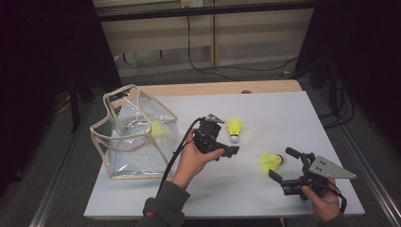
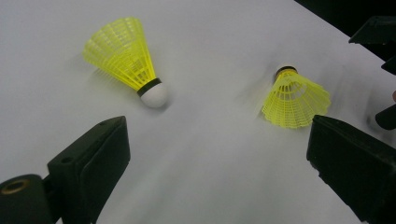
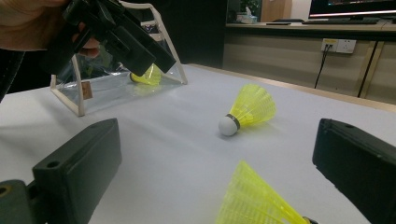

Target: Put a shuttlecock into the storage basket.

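Note:
Two yellow shuttlecocks lie on the white table top (image 1: 265, 109). The one with a white cork (image 1: 234, 128) (image 2: 126, 53) (image 3: 250, 109) rests just beyond my left gripper (image 1: 226, 142) (image 2: 219, 158), which hovers open above the table with nothing between its jaws. The one with a dark-banded cork (image 1: 271, 162) (image 2: 294, 100) (image 3: 254, 200) lies between the wide jaws of my open right gripper (image 1: 283, 164) (image 3: 215, 158), untouched. A third yellow shuttlecock (image 1: 157, 128) (image 3: 147, 74) sits inside the clear bag (image 1: 135, 132) (image 3: 116, 84).
The clear bag with beige trim stands open-topped at the table's left. In the right gripper view, the left gripper (image 3: 140, 46) hangs in front of the bag. Cables run across the floor behind the table (image 1: 222, 71).

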A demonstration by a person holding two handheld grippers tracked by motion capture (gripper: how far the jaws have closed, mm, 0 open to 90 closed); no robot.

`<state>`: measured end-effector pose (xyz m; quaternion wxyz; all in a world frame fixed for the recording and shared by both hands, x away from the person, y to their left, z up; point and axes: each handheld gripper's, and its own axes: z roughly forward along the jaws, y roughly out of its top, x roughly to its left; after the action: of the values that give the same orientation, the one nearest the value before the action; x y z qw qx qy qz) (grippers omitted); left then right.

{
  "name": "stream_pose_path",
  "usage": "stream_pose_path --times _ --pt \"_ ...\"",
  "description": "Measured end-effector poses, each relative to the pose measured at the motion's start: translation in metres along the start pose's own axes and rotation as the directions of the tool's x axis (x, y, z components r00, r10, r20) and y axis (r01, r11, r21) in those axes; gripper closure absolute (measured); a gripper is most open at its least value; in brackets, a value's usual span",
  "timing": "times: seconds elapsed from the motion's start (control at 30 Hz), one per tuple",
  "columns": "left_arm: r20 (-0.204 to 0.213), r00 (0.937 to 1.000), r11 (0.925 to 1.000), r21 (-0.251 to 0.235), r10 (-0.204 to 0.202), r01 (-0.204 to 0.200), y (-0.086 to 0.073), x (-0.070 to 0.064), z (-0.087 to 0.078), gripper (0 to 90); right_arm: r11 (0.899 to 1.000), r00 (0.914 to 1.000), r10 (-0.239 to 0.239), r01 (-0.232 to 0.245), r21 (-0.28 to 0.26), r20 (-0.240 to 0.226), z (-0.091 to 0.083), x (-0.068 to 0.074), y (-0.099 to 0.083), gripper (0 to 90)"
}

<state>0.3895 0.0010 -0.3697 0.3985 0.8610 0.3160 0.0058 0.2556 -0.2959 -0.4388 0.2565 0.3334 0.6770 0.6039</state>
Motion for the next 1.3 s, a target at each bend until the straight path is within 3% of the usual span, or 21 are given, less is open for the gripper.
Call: stream_pose_path --times 0.47,1.3 --pt "0.017 0.9996 0.9996 -0.016 0.024 -0.024 -0.001 -0.004 0.008 6.0 1.0 1.0 0.006 -0.006 0.0 0.001 0.0 0.0 0.0 1.0" --pt "0.005 0.9996 0.9995 -0.012 0.029 -0.029 -0.007 -0.006 0.028 6.3 1.0 1.0 -0.002 0.002 0.001 0.002 0.0 0.0 0.0 1.0"
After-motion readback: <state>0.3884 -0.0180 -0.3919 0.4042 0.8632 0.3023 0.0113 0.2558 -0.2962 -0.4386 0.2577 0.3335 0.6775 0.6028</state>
